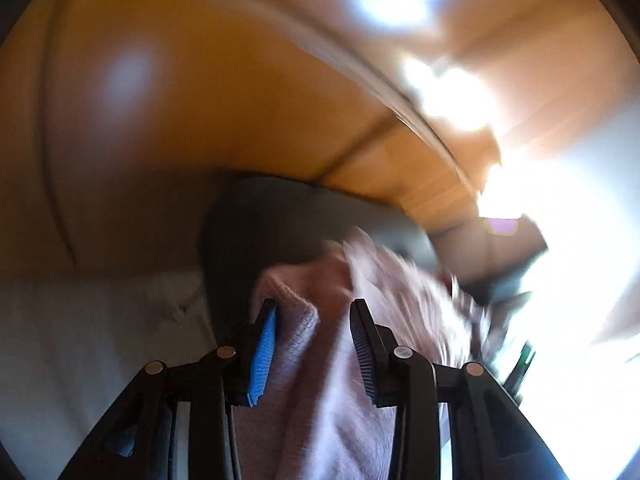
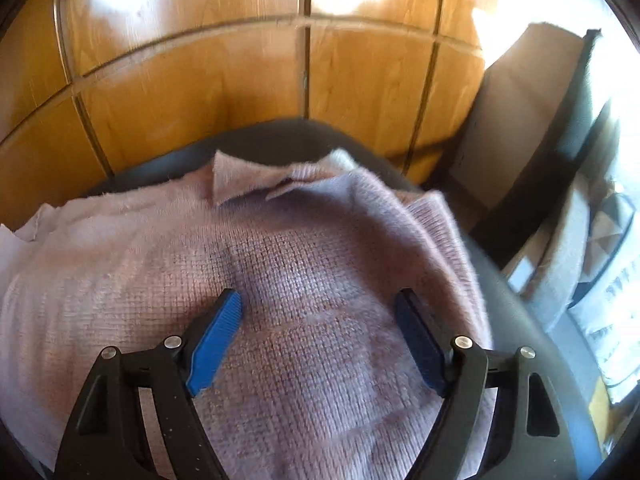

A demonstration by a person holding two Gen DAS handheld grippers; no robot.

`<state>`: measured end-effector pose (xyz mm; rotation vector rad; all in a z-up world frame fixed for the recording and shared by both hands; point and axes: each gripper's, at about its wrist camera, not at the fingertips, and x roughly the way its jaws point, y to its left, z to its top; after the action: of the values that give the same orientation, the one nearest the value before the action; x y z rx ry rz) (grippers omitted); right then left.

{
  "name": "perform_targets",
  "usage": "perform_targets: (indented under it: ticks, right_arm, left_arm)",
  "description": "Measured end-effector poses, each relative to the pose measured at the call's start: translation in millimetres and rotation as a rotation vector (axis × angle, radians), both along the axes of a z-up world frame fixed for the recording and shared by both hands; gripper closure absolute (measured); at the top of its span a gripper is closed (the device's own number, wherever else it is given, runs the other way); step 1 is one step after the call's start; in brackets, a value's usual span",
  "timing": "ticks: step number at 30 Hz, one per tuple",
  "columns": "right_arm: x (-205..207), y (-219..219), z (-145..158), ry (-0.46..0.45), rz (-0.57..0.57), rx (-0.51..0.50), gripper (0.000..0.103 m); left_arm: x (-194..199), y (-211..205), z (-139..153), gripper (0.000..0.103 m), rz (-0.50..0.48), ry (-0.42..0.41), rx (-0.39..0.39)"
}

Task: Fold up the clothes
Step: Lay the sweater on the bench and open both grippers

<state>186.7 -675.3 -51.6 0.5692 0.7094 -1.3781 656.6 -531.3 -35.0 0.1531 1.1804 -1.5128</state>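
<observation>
Wooden panelled wall (image 2: 248,92) close behind the sweater (image 2: 280,264); cardboard box (image 2: 516,120) blocking the right.

Home interior, likely a bedroom or living room: glossy wood-panelled cupboard doors (image 2: 248,80) at 12 o'clock, cardboard box (image 2: 520,120) at 2 o'clock, sunlit patterned furnishings (image 2: 612,240) at 3 o'clock.

One pink sweater (image 2: 304,272); one cardboard box (image 2: 516,112)

left tool (image 1: 312,320) clamped, right tool (image 2: 320,312) (tilted down) agape.
</observation>
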Motion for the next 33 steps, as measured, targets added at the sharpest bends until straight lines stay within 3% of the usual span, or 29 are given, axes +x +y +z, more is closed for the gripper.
perform_targets:
  ticks: [3, 7, 9, 12, 15, 19, 23, 26, 29, 33]
  right_arm:
    - [6.2, 27.2, 13.7, -0.002, 0.024, -0.062, 0.021]
    - [12.2, 66.2, 25.1, -0.019, 0.064, -0.12, 0.021]
    - [11.7, 85.3, 24.1, -0.028, 0.084, -0.128, 0.021]
    - [13.7, 96.5, 21.5, -0.034, 0.098, -0.119, 0.021]
    - [11.6, 112.0, 21.2, -0.044, 0.097, -0.093, 0.021]
    - [5.4, 129.0, 19.4, -0.058, 0.084, -0.086, 0.021]
    - [-9.2, 155.2, 21.1, -0.089, 0.046, -0.102, 0.021]
    - [-23.9, 173.0, 21.9, -0.129, -0.002, -0.106, 0.021]
    - [-37.3, 188.1, 21.7, -0.163, -0.042, -0.106, 0.021]
    - [-47.2, 206.8, 21.8, -0.159, -0.065, -0.1, 0.021]
  left_arm:
    - [-47.5, -33.8, 25.2, 0.067, -0.162, -0.132, -0.059]
    - [-90.4, -79.2, 43.5, 0.067, -0.261, -0.177, -0.088]
    - [-103.0, -89.8, 40.4, 0.067, -0.312, -0.145, -0.075]
    - [-116.6, -112.1, 16.2, 0.067, -0.339, -0.173, 0.048]
    - [-112.6, -121.7, -5.1, 0.067, -0.298, -0.28, 0.126]
    - [-82.0, -118.5, -13.3, 0.067, -0.168, -0.441, 0.159]
    - [-67.4, -129.3, -10.1, 0.068, -0.089, -0.465, 0.184]
    - [-106.4, -144.1, 1.7, 0.068, -0.177, -0.461, 0.123]
    - [-184.5, -163.5, 12.7, 0.068, -0.353, -0.467, 0.047]
    - [-290.1, -182.4, 7.9, 0.068, -0.547, -0.52, 0.022]
